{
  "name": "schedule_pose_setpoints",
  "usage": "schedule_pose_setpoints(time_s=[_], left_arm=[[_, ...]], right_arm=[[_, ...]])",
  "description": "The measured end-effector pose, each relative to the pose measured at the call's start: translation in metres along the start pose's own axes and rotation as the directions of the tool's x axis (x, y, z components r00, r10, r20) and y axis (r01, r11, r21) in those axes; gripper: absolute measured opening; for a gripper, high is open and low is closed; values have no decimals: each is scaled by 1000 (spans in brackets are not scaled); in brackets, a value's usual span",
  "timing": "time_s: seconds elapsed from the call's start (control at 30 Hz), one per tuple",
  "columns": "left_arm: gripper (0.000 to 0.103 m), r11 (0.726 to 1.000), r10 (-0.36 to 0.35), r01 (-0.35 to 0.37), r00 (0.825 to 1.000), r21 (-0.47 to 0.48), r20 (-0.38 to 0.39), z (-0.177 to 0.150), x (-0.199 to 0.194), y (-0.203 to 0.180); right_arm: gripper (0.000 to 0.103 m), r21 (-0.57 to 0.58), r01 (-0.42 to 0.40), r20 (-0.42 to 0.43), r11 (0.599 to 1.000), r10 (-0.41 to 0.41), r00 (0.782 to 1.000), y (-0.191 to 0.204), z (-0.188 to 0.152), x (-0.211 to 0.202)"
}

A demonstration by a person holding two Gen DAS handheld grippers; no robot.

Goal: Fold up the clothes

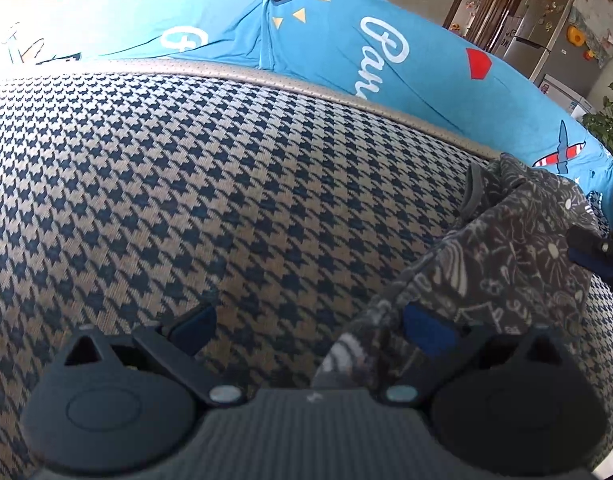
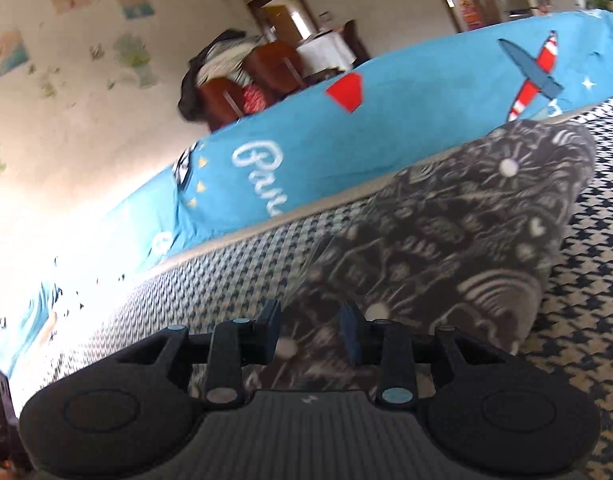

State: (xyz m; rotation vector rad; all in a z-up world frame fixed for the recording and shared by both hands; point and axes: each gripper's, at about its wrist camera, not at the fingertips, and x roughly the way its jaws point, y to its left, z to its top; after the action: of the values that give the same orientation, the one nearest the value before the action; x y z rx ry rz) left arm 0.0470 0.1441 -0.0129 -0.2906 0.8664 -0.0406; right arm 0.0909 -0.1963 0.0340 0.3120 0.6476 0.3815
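Note:
A dark grey garment with a white doodle print [image 1: 506,248] lies bunched on the houndstooth cushion [image 1: 186,180], at the right of the left wrist view. My left gripper [image 1: 310,330] is open and wide, and a fold of the cloth drapes against its right finger [image 1: 426,334]. In the right wrist view the garment [image 2: 466,220] stretches away up to the right. My right gripper [image 2: 310,334] stands partly open over the near end of the cloth. Fabric shows in the gap, but the pads do not press on it. Part of the right gripper [image 1: 590,250] shows at the garment's far right edge.
A blue sheet with white lettering and plane prints [image 1: 386,48] [image 2: 406,132] covers the raised back behind the cushion's beige piping [image 1: 266,76]. A fridge [image 1: 562,40] and a plant [image 1: 610,120] stand far right. Wooden chairs [image 2: 266,76] stand beyond.

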Motion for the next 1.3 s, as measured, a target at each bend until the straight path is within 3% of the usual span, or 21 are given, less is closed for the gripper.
schedule_pose_setpoints(time_s=[0.1,0.2,0.6,0.77,0.97,1.13,1.2,1.3], left_arm=[[103,1000,8,-8,1000,-11,-10,-5,2,4],[103,1000,23,-23,1000,-7,-14,-7,2,8],[103,996,59,-59,998,66,-5,-18,0,7],[103,998,38,-38,999,55,7,-21,-8,10],[103,998,-67,67,998,-14,-4,-24,-22,18],[103,984,-174,174,985,-40,-14,-30,-35,20],[103,973,-225,223,974,-63,-27,-33,-39,22],[103,971,-231,227,972,-72,-45,-37,-39,22]], right_arm=[[33,-43,57,-73,997,-60,996,4,-14,12],[33,-53,165,-153,985,-172,973,-3,-28,18],[32,-108,234,-110,966,-245,963,4,-53,-8],[35,-59,196,-56,979,-199,978,16,-63,-30],[37,-77,35,-25,996,-37,999,49,-82,-58],[38,-153,-88,-48,984,82,995,87,-108,-74],[41,-180,-113,-62,977,103,993,99,-118,-76],[44,-238,-114,-83,965,97,992,116,-130,-74]])
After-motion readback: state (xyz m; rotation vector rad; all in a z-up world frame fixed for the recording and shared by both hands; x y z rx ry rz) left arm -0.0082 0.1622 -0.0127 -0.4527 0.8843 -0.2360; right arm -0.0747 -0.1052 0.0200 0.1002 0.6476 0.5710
